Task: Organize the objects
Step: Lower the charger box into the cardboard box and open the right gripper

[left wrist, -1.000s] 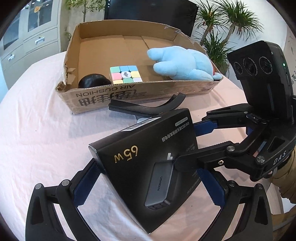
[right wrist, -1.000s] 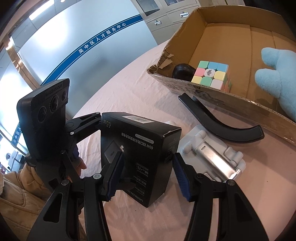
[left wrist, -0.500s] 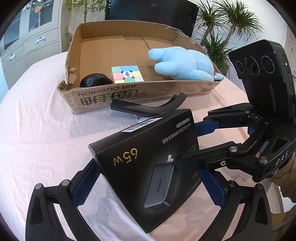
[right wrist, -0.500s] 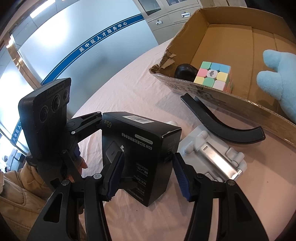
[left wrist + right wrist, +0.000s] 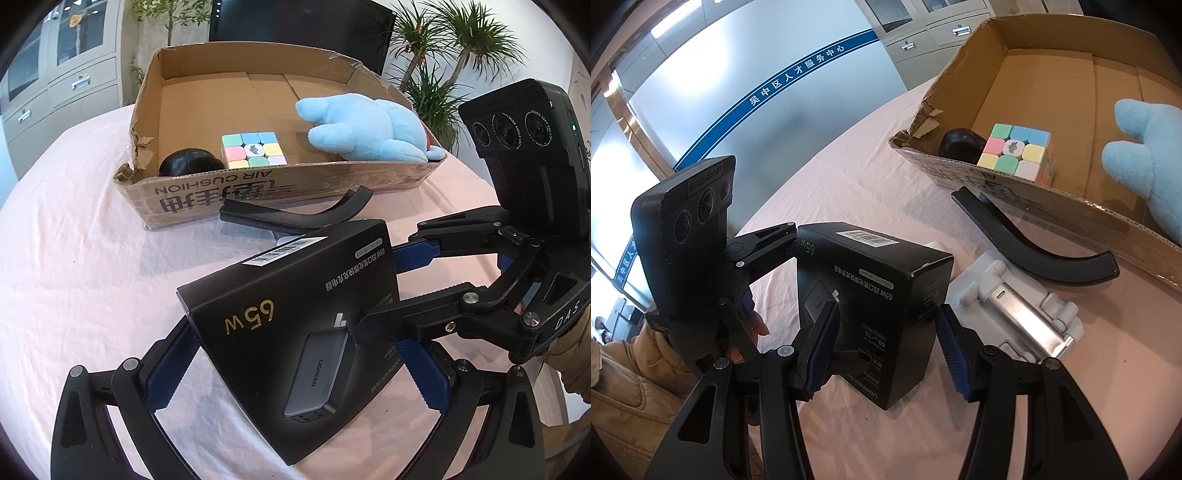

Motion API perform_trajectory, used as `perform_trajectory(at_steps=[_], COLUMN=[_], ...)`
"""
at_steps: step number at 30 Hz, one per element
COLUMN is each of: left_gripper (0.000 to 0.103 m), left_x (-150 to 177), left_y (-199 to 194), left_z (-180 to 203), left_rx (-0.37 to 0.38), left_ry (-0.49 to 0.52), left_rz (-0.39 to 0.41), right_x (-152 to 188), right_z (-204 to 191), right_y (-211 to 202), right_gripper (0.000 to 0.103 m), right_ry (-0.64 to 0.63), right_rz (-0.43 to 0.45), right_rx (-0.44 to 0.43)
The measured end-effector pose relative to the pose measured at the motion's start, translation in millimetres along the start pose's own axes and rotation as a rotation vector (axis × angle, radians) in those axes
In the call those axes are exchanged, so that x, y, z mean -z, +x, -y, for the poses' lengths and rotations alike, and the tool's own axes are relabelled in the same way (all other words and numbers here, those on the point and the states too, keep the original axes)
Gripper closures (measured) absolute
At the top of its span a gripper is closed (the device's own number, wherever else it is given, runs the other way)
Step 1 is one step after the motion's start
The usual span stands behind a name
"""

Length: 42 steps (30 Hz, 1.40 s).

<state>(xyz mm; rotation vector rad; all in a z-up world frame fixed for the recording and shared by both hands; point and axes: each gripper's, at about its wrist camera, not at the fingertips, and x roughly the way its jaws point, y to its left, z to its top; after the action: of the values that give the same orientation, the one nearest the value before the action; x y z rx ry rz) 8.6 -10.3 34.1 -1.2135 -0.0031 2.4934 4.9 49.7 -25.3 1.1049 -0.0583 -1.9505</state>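
Observation:
A black 65W charger box [image 5: 295, 325] stands tilted on the pink tablecloth, held between both grippers; it also shows in the right wrist view [image 5: 871, 295]. My left gripper [image 5: 295, 369] has its blue pads against the box's two sides. My right gripper [image 5: 886, 347] closes on it from the other side, its fingers [image 5: 413, 317] crossing the box front. Behind lies the open cardboard box [image 5: 258, 192] holding a pastel cube [image 5: 253, 149], a black round object [image 5: 188, 166] and a blue plush toy [image 5: 365, 129].
A curved black piece [image 5: 295, 216] lies in front of the cardboard box. A white and silver holder [image 5: 1015, 310] lies right of the charger box. Plants and a dark screen stand behind the table; cabinets at the left.
The charger box has tipped slightly and shifted a little; both grippers keep their hold on it. Nothing else has moved.

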Motion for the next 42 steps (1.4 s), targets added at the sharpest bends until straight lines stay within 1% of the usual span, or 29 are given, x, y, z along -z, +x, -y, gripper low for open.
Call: perform_trajectory(at_steps=[3,5,7,9,13,15,16,18,20,23,29,32,35,38,42], left_gripper=[0.001,0.001,0.001,0.001,0.001,0.01,0.012,0.019,0.024,0.026,0.028,0.028,0.028,0.028,0.028], left_x=[-8.9,-19.1,-31.5,-46.6,-70.1,-78.7,-82.0,-88.5,-93.2,-98.0,-106.2,-121.2,-146.7,-174.5,-214.1], left_y=[0.0,0.7,1.9,4.8,14.1,19.8,21.9,24.8,26.3,25.8,17.4,6.3,-3.9,-1.4,14.3], left_z=[2.4,5.4,10.2,14.9,15.5,17.4,17.4,15.7,14.2,9.6,0.6,-4.5,-9.9,-21.3,-35.6], left_rx=[0.012,0.026,0.051,0.084,0.155,0.169,0.18,0.206,0.219,0.241,0.21,0.187,0.154,0.151,0.12], left_ry=[0.025,0.051,0.089,0.122,0.137,0.158,0.162,0.17,0.174,0.166,0.183,0.204,0.233,0.225,0.23], left_rz=[0.012,0.022,0.035,0.055,0.087,0.096,0.092,0.089,0.089,0.091,0.101,0.131,0.182,0.187,0.177], right_x=[-3.6,-7.8,-12.9,-19.1,-28.7,-29.9,-31.0,-32.2,-35.7,-41.6,-57.3,-74.6,-96.9,-123.2,-152.3], right_z=[0.2,-3.0,-7.7,-10.5,3.2,6.6,9.4,17.2,22.2,24.0,18.5,11.3,9.4,16.8,39.3], right_y=[-7.0,-16.1,-27.0,-37.4,-54.6,-63.0,-65.7,-71.9,-76.1,-79.3,-73.7,-76.7,-82.2,-85.2,-81.9], right_gripper=[0.05,0.05,0.05,0.05,0.051,0.051,0.052,0.053,0.055,0.056,0.056,0.056,0.056,0.056,0.056], right_ry=[0.001,-0.011,-0.031,-0.046,0.008,0.016,0.027,0.053,0.065,0.064,0.035,0.001,-0.029,-0.029,0.004], right_rz=[0.016,0.034,0.054,0.077,0.124,0.144,0.151,0.162,0.17,0.176,0.178,0.202,0.234,0.266,0.282], right_rx=[0.02,0.057,0.084,0.156,0.213,0.256,0.269,0.28,0.298,0.305,0.302,0.306,0.317,0.326,0.312])
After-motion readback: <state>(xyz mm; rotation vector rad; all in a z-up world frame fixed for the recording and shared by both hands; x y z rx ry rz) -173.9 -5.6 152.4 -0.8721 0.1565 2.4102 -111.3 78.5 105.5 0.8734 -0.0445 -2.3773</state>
